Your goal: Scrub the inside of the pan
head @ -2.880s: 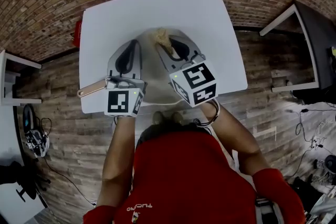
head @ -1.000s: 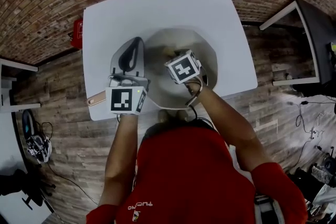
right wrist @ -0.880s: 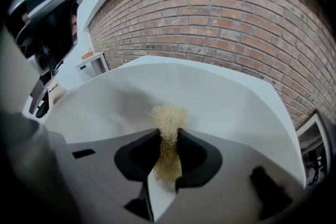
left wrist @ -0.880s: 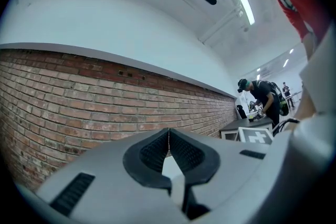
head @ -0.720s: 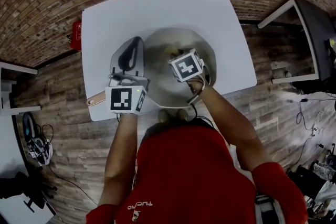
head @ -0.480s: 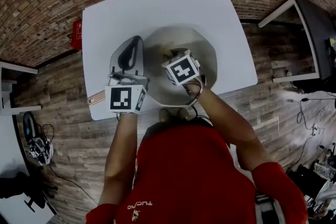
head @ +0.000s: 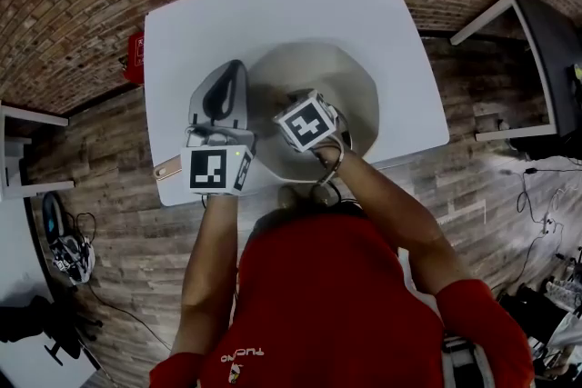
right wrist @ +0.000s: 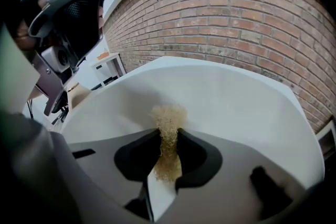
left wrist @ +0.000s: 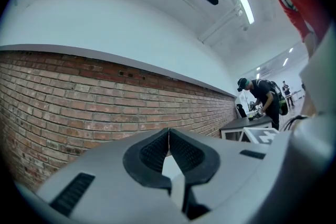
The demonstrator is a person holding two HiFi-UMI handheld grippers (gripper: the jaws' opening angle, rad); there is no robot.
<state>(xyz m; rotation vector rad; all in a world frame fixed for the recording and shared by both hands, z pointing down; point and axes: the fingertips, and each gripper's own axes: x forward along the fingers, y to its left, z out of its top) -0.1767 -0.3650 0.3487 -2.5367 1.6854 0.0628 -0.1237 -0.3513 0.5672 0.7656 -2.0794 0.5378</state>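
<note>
Right gripper (right wrist: 168,132) leftward, above white table (head: 273,14)

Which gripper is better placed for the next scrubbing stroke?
Right. The right gripper is shut on the scrubber, down inside the pan; the left gripper is shut on nothing, aimed at the brick wall.

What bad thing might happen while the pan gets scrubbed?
1. The left claw is shut on nothing, so the pale round pan is not held and may slide or turn when rubbed. It seems to sit close to the white table's front edge.
2. The right claw pinches only a narrow part of the tan fibrous scrubber, which might pull out.
</note>
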